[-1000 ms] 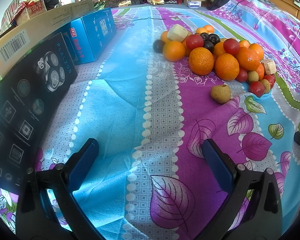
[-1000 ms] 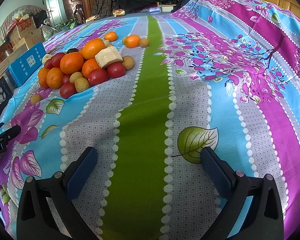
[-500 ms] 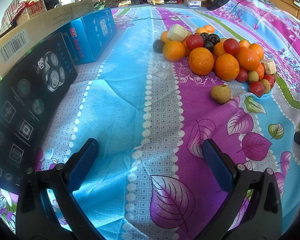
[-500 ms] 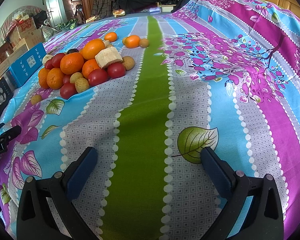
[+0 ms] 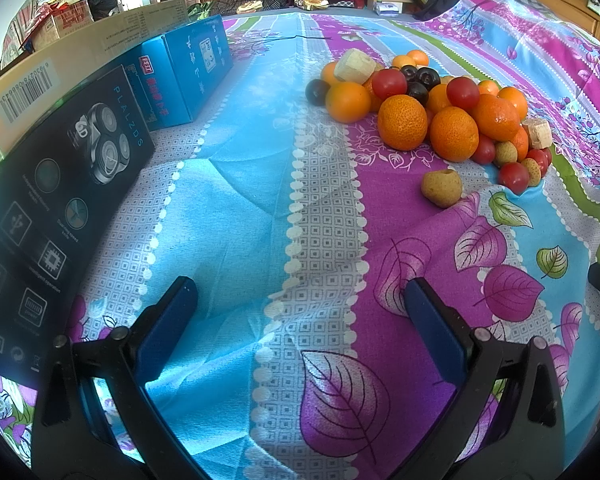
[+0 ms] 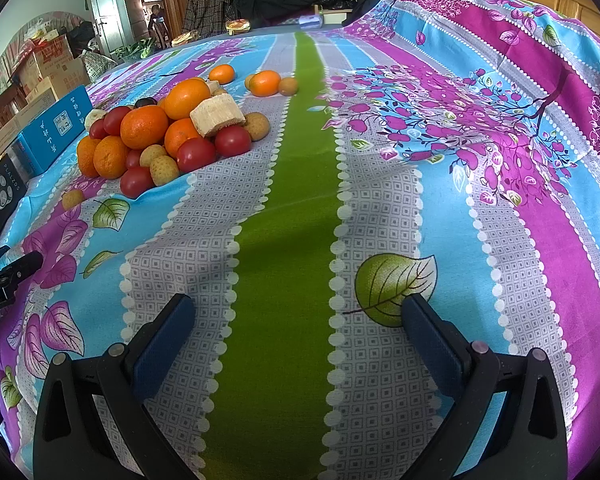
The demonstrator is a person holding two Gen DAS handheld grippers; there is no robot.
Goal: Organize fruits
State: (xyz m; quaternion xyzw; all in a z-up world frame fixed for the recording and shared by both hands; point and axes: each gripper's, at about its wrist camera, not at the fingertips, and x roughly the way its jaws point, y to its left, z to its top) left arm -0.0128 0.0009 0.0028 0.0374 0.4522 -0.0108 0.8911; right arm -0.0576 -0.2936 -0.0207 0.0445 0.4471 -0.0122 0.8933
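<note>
the fruit pile [image 5: 432, 112] lies ahead-right of the left gripper [image 5: 300, 312] and ahead-left of the right gripper [image 6: 296, 324] — both spread wide, empty — neither clearly nearer.

A heap of fruit [image 5: 432, 108] lies on the bedspread, with oranges [image 5: 402, 122], red tomatoes [image 6: 196, 155], dark plums [image 5: 417, 92], small yellowish-brown fruits [image 6: 164, 170] and pale cut chunks [image 6: 217, 114] piled together touching, while one yellowish-brown fruit [image 5: 441, 188] sits just beside the heap and three more pieces [image 6: 265, 83] lie apart beyond it.
</note>
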